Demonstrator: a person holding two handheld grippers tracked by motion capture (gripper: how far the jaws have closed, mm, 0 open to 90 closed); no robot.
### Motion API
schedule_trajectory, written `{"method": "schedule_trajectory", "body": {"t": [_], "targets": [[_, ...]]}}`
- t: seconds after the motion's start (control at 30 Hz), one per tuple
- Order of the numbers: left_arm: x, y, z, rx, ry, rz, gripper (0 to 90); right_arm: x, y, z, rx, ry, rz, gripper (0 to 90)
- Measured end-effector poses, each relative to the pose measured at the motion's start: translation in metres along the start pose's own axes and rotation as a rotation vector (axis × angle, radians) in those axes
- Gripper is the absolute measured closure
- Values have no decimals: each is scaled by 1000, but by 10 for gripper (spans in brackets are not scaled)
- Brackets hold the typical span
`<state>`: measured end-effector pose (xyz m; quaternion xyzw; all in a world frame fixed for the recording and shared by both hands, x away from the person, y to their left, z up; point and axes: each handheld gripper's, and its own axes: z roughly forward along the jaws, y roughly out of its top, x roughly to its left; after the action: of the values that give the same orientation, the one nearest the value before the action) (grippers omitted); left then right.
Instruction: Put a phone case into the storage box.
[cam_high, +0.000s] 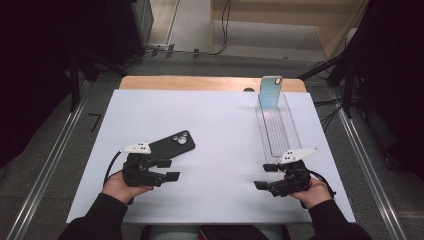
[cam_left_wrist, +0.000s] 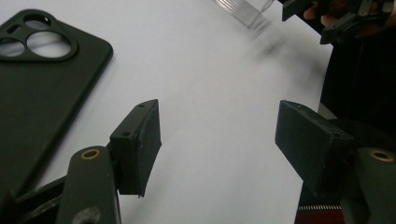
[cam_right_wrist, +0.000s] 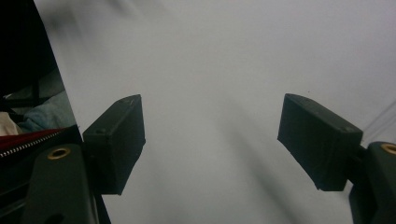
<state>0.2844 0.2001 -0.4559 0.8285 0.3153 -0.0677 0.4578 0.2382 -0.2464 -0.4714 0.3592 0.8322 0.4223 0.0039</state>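
From where I sit, high view: white tabletop (cam_high: 220, 130) w/ wooden edge showing at the far side. L gripper (cam_high: 169, 169) sits at the near-left of the top, held in the person's left hand (cam_high: 120, 187), jaws pointing toward table centre and spread wide w/ nothing between them; L gripper view confirms, both pads apart over bare white surface. Black phone case (cam_high: 172, 145), camera cut-outs up, lies flat and angled just beyond/beside the L gripper; in the L gripper view it sits to the left of the left jaw (cam_left_wrist: 42, 79), not between the jaws, and I can't tell if the gripper body touches it. R gripper (cam_high: 266, 176) at near-right in the right hand (cam_high: 315, 192), jaws also pointing inward toward centre, wide open and empty; R gripper view shows only blurred white top between the pads (cam_right_wrist: 114, 140). Clear plastic tray (cam_high: 277, 127), long and narrow, runs near-to-far on the right side of the top, its near end just beyond the R gripper. A teal/blue phone case (cam_high: 270, 92) stands upright at the tray's far end. The two grippers are well apart. Dark sleeves at the bottom edge.
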Motion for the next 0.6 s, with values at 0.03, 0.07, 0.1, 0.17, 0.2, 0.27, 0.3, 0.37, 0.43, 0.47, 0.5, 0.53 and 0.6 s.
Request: {"method": "schedule_trajectory", "body": {"t": [0.03, 0.07, 0.1, 0.17, 0.2, 0.27, 0.3, 0.37, 0.43, 0.47, 0.5, 0.53, 0.6], "targets": [[-1, -2, -1, 3, 5, 5, 320, 0, 0, 0, 2, 0, 1, 212], [-2, -4, -3, 4, 3, 10, 321, -1, 0, 0, 2, -1, 4, 212], [-3, -6, -4, 10, 1, 19, 321, -1, 0, -1, 3, -5, 2, 212], [-6, -10, -5, 12, -3, 18, 310, -1, -1, -2, -3, -5, 5, 212], [-7, -12, -6, 15, -5, 14, 294, -2, -1, -3, -6, -5, 5, 212], [-9, -15, -7, 19, -10, 9, 294, -2, 0, -4, -9, -7, 1, 212], [-10, -16, -8, 20, -13, 12, 294, -2, 0, -3, -8, -7, 2, 212], [-11, -17, -8, 21, -6, 7, 295, -1, 0, -2, -7, -1, -2, 212], [-11, -18, -8, 18, -3, 9, 294, -1, 1, 0, -1, 1, -5, 212], [-11, -18, -8, 19, 10, 11, 293, -2, 2, 0, 1, 2, -8, 212], [-10, -17, -9, 21, 17, 8, 271, -2, 2, 1, -1, 6, -9, 212], [-10, -15, -10, 25, 6, 3, 236, -1, 2, 1, 2, 8, -11, 212], [-10, -11, -13, 5, -7, 19, 202, -1, 3, 1, 0, 12, -13, 212]]}}
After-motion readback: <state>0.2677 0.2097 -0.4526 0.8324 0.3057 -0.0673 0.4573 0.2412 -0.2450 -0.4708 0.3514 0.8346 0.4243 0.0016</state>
